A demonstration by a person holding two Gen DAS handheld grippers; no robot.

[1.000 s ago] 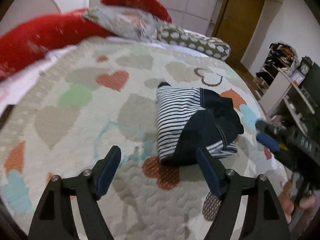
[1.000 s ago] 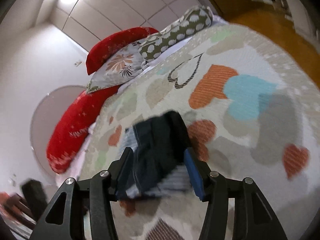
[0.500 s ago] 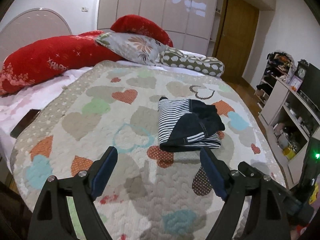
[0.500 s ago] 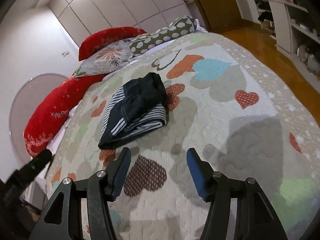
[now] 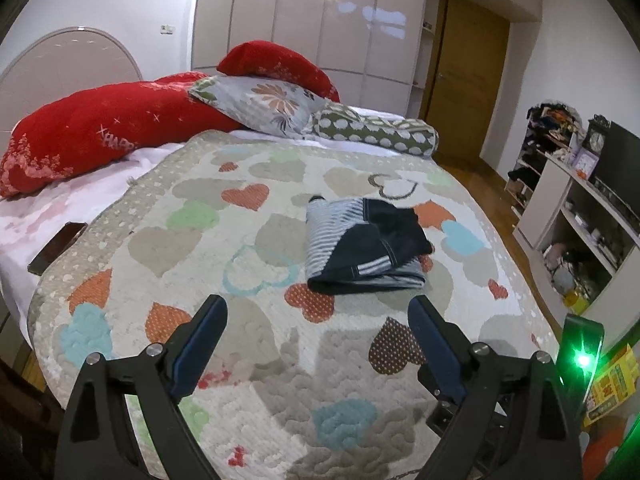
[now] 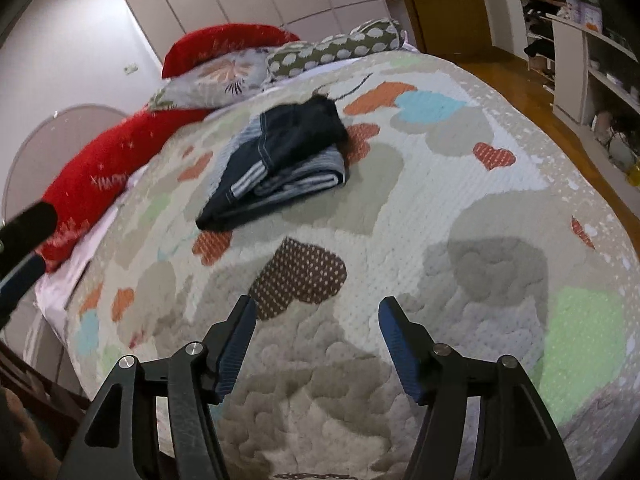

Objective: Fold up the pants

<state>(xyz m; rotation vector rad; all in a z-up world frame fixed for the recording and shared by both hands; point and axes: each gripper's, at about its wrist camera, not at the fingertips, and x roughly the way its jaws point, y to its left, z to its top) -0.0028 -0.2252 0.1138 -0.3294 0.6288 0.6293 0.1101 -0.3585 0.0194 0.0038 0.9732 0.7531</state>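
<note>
1. The pants lie folded into a compact bundle on the heart-patterned quilt, right of centre in the left wrist view and in the upper middle of the right wrist view.
2. In the left wrist view the bundle's long axis runs from the lower middle of the frame up toward the pillows; its thick folded edge faces the camera and its narrower striped end points away, up the frame.
3. In the right wrist view the same axis slants from lower left to upper right, with the dark navy layer on top and the grey-striped layers stacked beneath.
4. The left gripper hangs above the quilt at the bottom of its frame, jaws spread wide with nothing between them, well apart from the pants.
5. The right gripper is likewise spread wide and empty, low in its frame over a brown dotted heart, well short of the pants.
6. A red bolster, a floral pillow and a dotted green bolster line the upper part of the left wrist view.
7. A white shelf unit stands at the right edge.
</note>
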